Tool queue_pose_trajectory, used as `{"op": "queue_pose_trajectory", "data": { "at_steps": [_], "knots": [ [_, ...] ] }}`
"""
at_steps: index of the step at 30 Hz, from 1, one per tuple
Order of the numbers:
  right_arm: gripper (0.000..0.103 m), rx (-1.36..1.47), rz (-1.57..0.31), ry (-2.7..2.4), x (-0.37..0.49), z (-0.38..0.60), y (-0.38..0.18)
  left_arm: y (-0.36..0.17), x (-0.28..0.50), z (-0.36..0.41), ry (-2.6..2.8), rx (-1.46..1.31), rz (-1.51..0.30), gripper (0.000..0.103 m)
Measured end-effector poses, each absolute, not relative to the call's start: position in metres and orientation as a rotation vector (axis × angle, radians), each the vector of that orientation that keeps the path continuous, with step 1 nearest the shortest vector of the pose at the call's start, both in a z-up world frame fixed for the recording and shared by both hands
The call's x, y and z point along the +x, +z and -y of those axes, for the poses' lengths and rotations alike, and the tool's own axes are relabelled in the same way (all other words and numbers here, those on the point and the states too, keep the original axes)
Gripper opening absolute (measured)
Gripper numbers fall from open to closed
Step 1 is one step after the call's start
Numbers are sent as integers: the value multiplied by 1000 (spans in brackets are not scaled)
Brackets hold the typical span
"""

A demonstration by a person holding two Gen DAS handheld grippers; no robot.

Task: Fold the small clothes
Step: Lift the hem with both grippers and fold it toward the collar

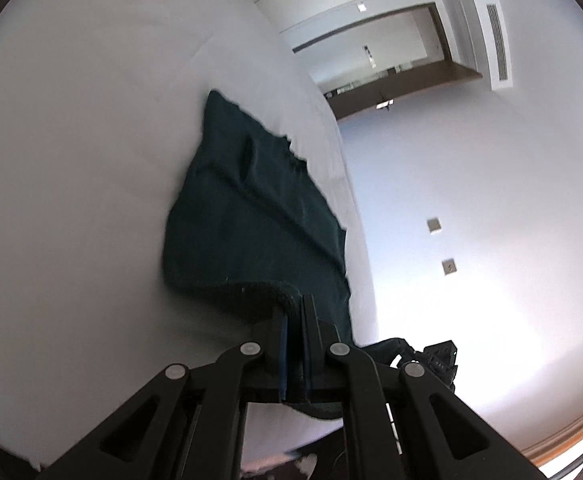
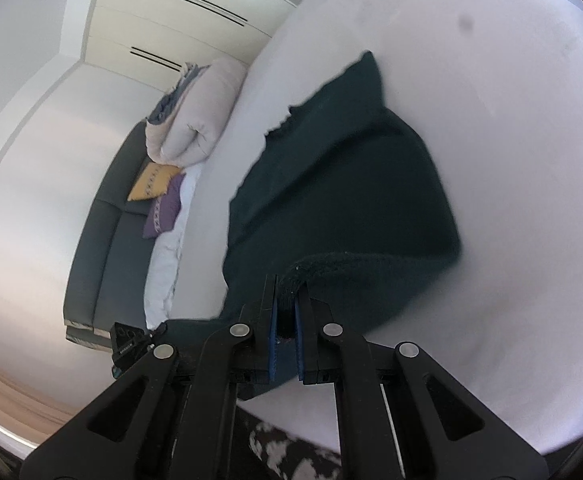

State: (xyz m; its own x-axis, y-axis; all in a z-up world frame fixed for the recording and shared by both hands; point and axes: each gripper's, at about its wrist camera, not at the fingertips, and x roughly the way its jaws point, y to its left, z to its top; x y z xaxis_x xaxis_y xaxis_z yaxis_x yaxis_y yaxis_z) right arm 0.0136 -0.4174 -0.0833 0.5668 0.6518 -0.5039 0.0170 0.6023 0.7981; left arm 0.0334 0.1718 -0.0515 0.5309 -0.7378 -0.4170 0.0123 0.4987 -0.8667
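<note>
A dark green knitted garment [image 1: 247,208] lies on a white bed [image 1: 71,160]. My left gripper [image 1: 294,304] is shut on its thick near hem and lifts that edge off the sheet. In the right wrist view the same garment [image 2: 343,176] spreads away from me, and my right gripper [image 2: 287,292] is shut on the rolled hem at the other near corner. Each gripper's black body shows at the edge of the other's view, the right one in the left wrist view [image 1: 431,356] and the left one in the right wrist view [image 2: 127,340].
The white bed [image 2: 511,160] fills most of both views. A rolled duvet [image 2: 195,112], a yellow cushion [image 2: 151,182] and a purple cushion [image 2: 163,212] lie on a grey sofa [image 2: 103,248] beside the bed. A patterned rug [image 2: 287,448] lies below the bed's near edge.
</note>
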Motion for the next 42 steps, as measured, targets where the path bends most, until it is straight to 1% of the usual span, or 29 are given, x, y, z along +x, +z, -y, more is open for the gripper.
{"op": "queue_pose_trajectory", "data": {
  "at_steps": [10, 20, 25, 34, 36, 37, 38, 39, 40, 41, 42],
  "knots": [
    [6, 839, -861, 371, 129, 405, -64, -48, 119, -172, -507, -1006, -869, 6],
    [6, 883, -827, 243, 244, 430, -80, -58, 217, -166, -429, -1028, -878, 6],
    [6, 915, -826, 161, 289, 444, -99, -82, 267, -168, -385, -1085, -904, 6],
    [6, 903, -880, 62, 365, 450, -136, -129, 323, -165, -286, -1148, -965, 6],
    [6, 911, -897, 47, 374, 454, -149, -137, 333, -161, -269, -1132, -987, 9],
    [6, 914, -916, 39, 380, 455, -156, -139, 335, -162, -261, -1130, -987, 11],
    [7, 917, -936, 35, 384, 454, -163, -140, 334, -164, -259, -1135, -983, 26],
    [7, 914, -951, 33, 386, 452, -167, -140, 332, -167, -257, -1149, -967, 51],
    [8, 907, -958, 31, 389, 451, -169, -138, 327, -172, -240, -1159, -942, 64],
    [10, 895, -955, 38, 391, 450, -169, -135, 321, -178, -210, -1151, -918, 80],
    [18, 881, -946, 45, 392, 449, -168, -132, 316, -180, -192, -1138, -906, 81]
  ]
}}
